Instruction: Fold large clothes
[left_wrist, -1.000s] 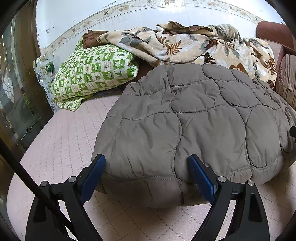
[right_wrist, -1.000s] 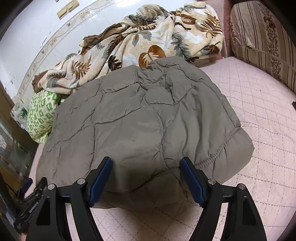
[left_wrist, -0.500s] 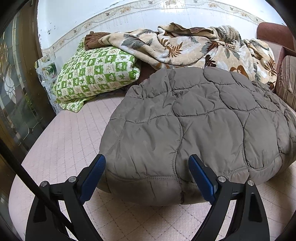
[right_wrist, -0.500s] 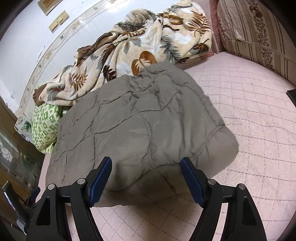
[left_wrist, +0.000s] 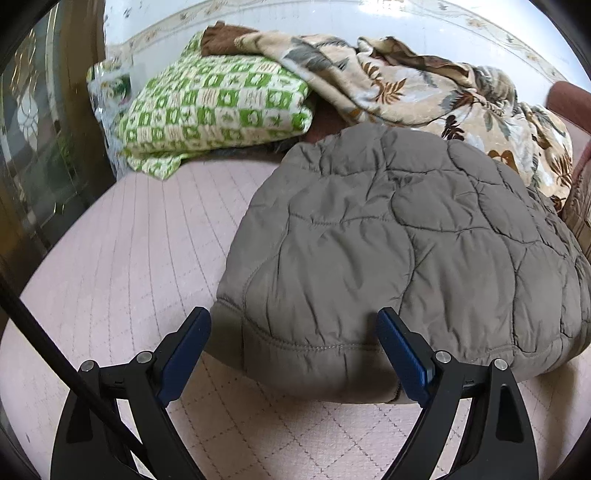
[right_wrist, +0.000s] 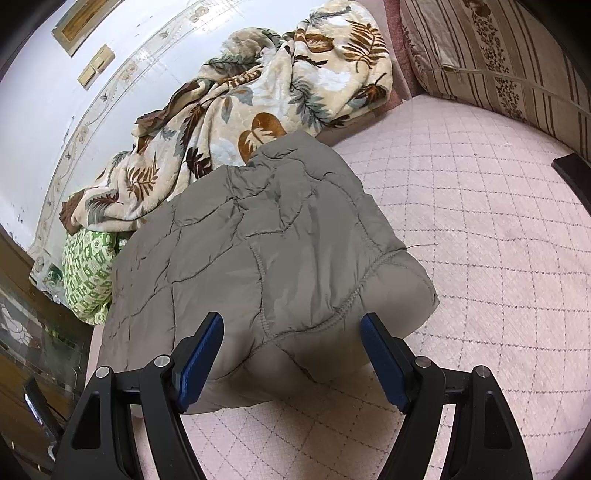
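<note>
A grey-brown quilted jacket (left_wrist: 399, 251) lies folded into a thick bundle on the pink quilted bed cover (left_wrist: 140, 251). My left gripper (left_wrist: 293, 325) stands open just in front of the bundle's near left corner, blue pads wide apart and pressing on nothing. In the right wrist view the same jacket (right_wrist: 266, 251) fills the middle. My right gripper (right_wrist: 291, 332) is open in front of its near edge, toward the right corner, with the hem seen between the fingers but not gripped.
A green-and-white checked pillow (left_wrist: 214, 107) and a rumpled leaf-print blanket (left_wrist: 424, 88) lie at the back against the wall. A striped cushion (right_wrist: 498, 55) stands at the right. A dark glass-panelled door (left_wrist: 40, 147) borders the left. Bare bed cover (right_wrist: 480, 240) lies right of the jacket.
Both grippers have drawn back and sideways from the jacket while rolling; the bundle now sits further right in the left view and further left in the right view. Jaws stayed open.
</note>
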